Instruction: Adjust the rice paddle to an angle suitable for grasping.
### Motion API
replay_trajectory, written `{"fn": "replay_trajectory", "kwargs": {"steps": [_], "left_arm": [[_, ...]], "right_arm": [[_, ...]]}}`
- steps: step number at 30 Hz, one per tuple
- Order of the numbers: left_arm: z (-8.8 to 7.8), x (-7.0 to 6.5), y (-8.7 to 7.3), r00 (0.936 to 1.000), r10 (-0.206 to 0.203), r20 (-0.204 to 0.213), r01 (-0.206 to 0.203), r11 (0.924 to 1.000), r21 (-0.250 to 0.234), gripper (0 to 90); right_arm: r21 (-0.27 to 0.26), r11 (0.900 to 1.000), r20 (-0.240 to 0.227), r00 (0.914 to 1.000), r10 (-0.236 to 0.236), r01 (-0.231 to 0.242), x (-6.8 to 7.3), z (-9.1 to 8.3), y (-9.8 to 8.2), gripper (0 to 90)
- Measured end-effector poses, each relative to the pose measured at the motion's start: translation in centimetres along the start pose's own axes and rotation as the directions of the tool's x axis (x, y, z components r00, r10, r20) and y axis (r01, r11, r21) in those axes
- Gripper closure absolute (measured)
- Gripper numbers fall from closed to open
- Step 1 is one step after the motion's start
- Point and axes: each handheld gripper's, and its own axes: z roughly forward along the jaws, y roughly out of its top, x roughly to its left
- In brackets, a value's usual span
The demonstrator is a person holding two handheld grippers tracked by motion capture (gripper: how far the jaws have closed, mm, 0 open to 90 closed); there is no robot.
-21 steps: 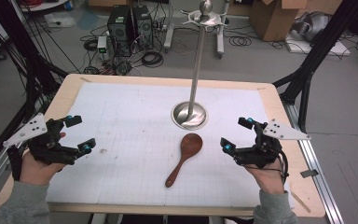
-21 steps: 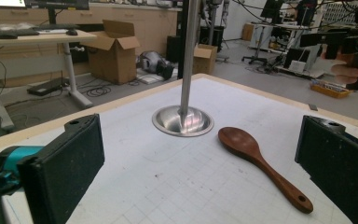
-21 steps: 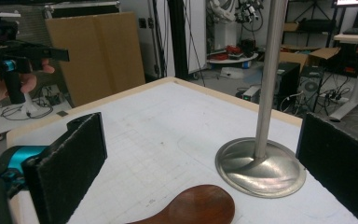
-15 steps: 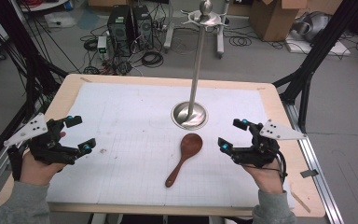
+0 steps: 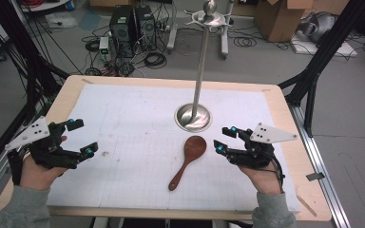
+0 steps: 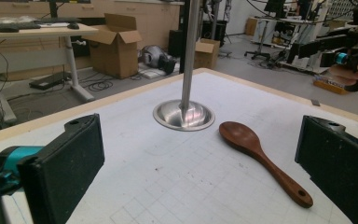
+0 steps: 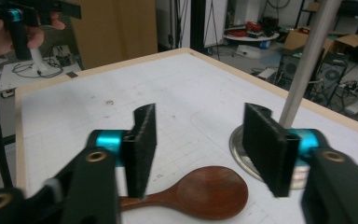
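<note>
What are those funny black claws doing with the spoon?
A person holds a hand-held gripper in each hand over a white mat. The right hand-held gripper is open and close beside the wooden spoon, not touching it. The left hand-held gripper is open too, off to the side. The spoon lies flat next to the round base of a metal stand.

Grey floor (image 5: 266,61) strewn with cables (image 5: 152,59); computer towers (image 5: 133,23) and cardboard boxes (image 5: 280,16) beyond the table (image 5: 171,80).

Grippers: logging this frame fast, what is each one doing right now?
Left gripper: open, holding nothing.
Right gripper: open, empty, fingers above the brown wooden spoon, not touching it.
</note>
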Motion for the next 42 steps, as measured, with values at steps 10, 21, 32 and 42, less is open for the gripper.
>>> {"fn": "replay_trajectory", "kwargs": {"steps": [10, 21, 32, 42], "left_arm": [[-0.2, 0.1, -0.3, 0.9999, -0.013, 0.001, 0.013, 0.9997, 0.022, 1.7], [-0.7, -0.1, -0.7, 0.9998, -0.017, -0.004, 0.018, 0.9994, 0.031, 1.7], [-1.1, -0.2, -1.0, 0.9999, -0.013, -0.009, 0.013, 0.9991, 0.041, 1.7], [-1.5, -0.1, -1.3, 0.9996, -0.019, -0.019, 0.020, 0.9987, 0.046, 1.7]], "right_arm": [[0.014, 0.999, 0.008, 0.9993, -0.037, 0.037, 0.1, 1.4, -0.5, 76.1], [0.082, 0.993, 0.033, 0.9951, -0.094, 0.091, 0.4, 3.5, -0.8, 89.3], [0.122, 0.989, -0.003, 0.9961, -0.088, 0.088, 0.6, 6.0, -1.3, 89.3], [0.139, 0.988, -0.024, 0.9973, -0.070, 0.073, 0.4, 7.3, -1.8, 89.3]]}}
